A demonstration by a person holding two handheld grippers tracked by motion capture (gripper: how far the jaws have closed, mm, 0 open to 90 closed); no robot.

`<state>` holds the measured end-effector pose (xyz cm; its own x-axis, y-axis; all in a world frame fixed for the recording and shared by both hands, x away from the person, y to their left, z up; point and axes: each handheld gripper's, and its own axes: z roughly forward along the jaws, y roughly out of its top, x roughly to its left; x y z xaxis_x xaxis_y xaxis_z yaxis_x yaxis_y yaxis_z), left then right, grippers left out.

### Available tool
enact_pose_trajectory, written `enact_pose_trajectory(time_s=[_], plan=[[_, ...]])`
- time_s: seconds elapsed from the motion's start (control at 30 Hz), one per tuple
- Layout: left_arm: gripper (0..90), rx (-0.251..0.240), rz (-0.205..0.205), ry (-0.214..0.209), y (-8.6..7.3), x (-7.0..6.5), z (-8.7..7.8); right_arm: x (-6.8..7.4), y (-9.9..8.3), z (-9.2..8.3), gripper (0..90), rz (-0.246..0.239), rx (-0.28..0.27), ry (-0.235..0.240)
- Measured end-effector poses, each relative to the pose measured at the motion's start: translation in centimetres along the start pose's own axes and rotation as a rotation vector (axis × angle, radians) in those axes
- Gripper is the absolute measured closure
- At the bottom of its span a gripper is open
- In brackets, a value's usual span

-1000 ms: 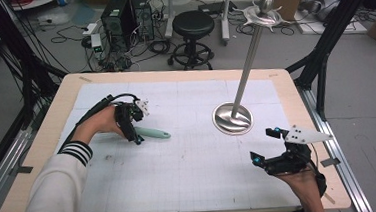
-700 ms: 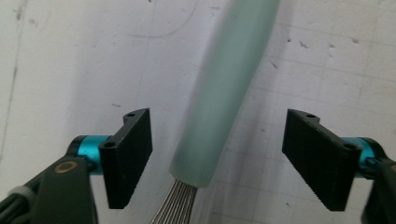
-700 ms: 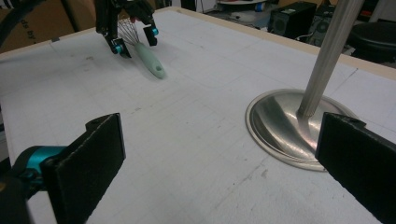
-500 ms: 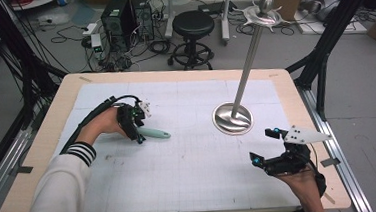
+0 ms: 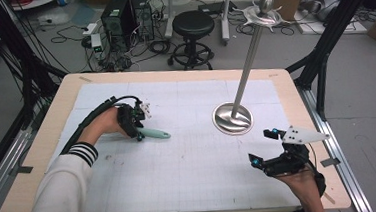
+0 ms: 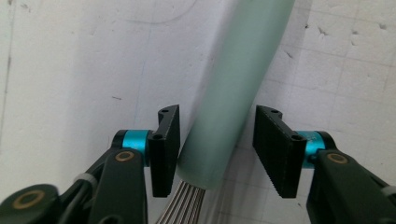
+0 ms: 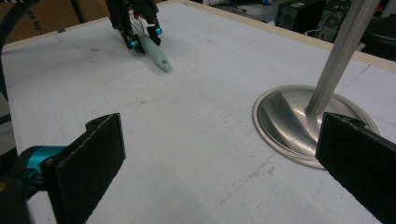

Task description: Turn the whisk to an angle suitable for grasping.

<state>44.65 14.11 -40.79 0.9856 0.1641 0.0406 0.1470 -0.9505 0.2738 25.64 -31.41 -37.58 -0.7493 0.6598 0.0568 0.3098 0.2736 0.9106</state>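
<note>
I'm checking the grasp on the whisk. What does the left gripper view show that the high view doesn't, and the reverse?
The left gripper view gives the close detail: the metal whisk wires leaving the handle, and a gap between the right ribbed pad and the handle.

The high view adds the tall steel stand with a round base and the right gripper, jaws wide apart.

Both share the pale green whisk handle lying on the white gridded mat between the left gripper, whose jaws have just been closing.
</note>
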Motion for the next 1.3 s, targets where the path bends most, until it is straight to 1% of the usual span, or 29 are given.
enact_pose_trajectory(time_s=[0.03,0.07,0.13,0.17,0.23,0.27,0.3,0.37,0.4,0.47,0.5,0.53,0.63,0.7,0.73,0.8,0.9,0.93,1.0,1.07,1.1,1.13,1.17,1.23,1.3], plan=[[57.1,0.003,0.008,0.004,0.0,0.0,0.0,0.0,0.0,0.0,0.5,0.001,0.000,-0.001],[58.2,0.005,0.006,0.004,0.0,-0.1,0.0,0.0,0.0,0.0,0.5,0.001,0.000,0.000],[59.0,0.007,0.019,0.008,0.0,-0.1,0.1,0.0,0.0,0.0,0.5,0.002,0.000,-0.001],[59.5,0.010,0.019,0.008,0.0,-0.2,0.1,0.0,0.0,0.0,0.5,0.003,0.001,0.000],[59.8,0.013,0.037,0.014,0.0,-0.2,0.1,0.0,0.0,0.0,0.5,0.002,0.001,0.001],[60.2,0.013,0.032,0.010,0.0,-0.3,0.1,0.0,0.0,0.0,0.5,-0.001,0.002,0.003],[60.5,0.014,0.047,0.014,0.0,-0.3,0.1,0.0,0.0,0.0,0.5,0.001,0.004,0.007],[61.5,0.017,0.053,0.014,0.0,-0.4,0.1,0.0,0.0,0.1,0.5,-0.001,0.007,0.011],[62.0,0.014,0.063,0.017,0.0,-0.4,0.1,0.0,0.0,0.1,0.5,-0.006,0.010,0.014],[62.7,0.013,0.072,0.010,0.0,-0.6,0.1,0.1,0.0,0.1,0.5,-0.006,0.013,0.017],[63.4,0.014,0.084,0.009,0.0,-0.6,0.1,0.1,0.0,0.2,0.5,-0.007,0.016,0.020],[65.3,0.015,0.085,0.007,0.0,-0.6,0.1,0.1,0.0,0.2,0.5,-0.008,0.018,0.019],[66.9,0.016,0.093,-0.006,0.0,-0.6,0.0,0.1,0.0,0.2,0.5,-0.009,0.017,0.018],[68.6,0.023,0.095,0.000,0.0,-0.7,0.0,0.1,0.0,0.2,0.5,-0.010,0.017,0.017],[69.2,0.027,0.087,0.000,0.0,-0.7,0.0,0.1,0.0,0.2,0.5,-0.009,0.016,0.015],[69.4,0.024,0.093,0.007,0.0,-0.7,0.0,0.1,0.0,0.2,0.5,-0.006,0.016,0.015],[69.5,0.033,0.090,0.016,0.1,-0.9,-0.1,0.1,0.0,0.2,0.5,-0.006,0.016,0.015],[69.5,0.037,0.093,0.014,0.1,-0.9,-0.1,0.1,0.0,0.2,0.5,-0.006,0.016,0.014],[69.5,0.032,0.091,0.007,0.1,-1.0,-0.4,0.1,0.0,0.2,0.5,-0.006,0.015,0.016],[69.6,0.010,0.082,-0.005,0.1,-1.2,-0.7,0.1,0.0,0.2,0.5,-0.008,0.017,0.016],[69.5,-0.002,0.095,-0.001,0.2,-1.2,-1.0,0.1,0.0,0.2,0.5,-0.007,0.017,0.018],[69.5,-0.015,0.091,-0.006,0.2,-1.4,-1.3,0.1,0.0,0.2,0.5,-0.007,0.017,0.018],[69.6,-0.025,0.099,-0.010,0.3,-1.5,-1.7,0.1,0.0,0.2,0.5,-0.008,0.017,0.018],[69.6,-0.046,0.110,-0.004,0.3,-1.7,-2.3,0.1,0.0,0.3,0.5,-0.007,0.018,0.020],[69.6,-0.059,0.101,-0.003,0.3,-2.1,-2.8,0.1,0.0,0.3,0.5,-0.007,0.020,0.026]])
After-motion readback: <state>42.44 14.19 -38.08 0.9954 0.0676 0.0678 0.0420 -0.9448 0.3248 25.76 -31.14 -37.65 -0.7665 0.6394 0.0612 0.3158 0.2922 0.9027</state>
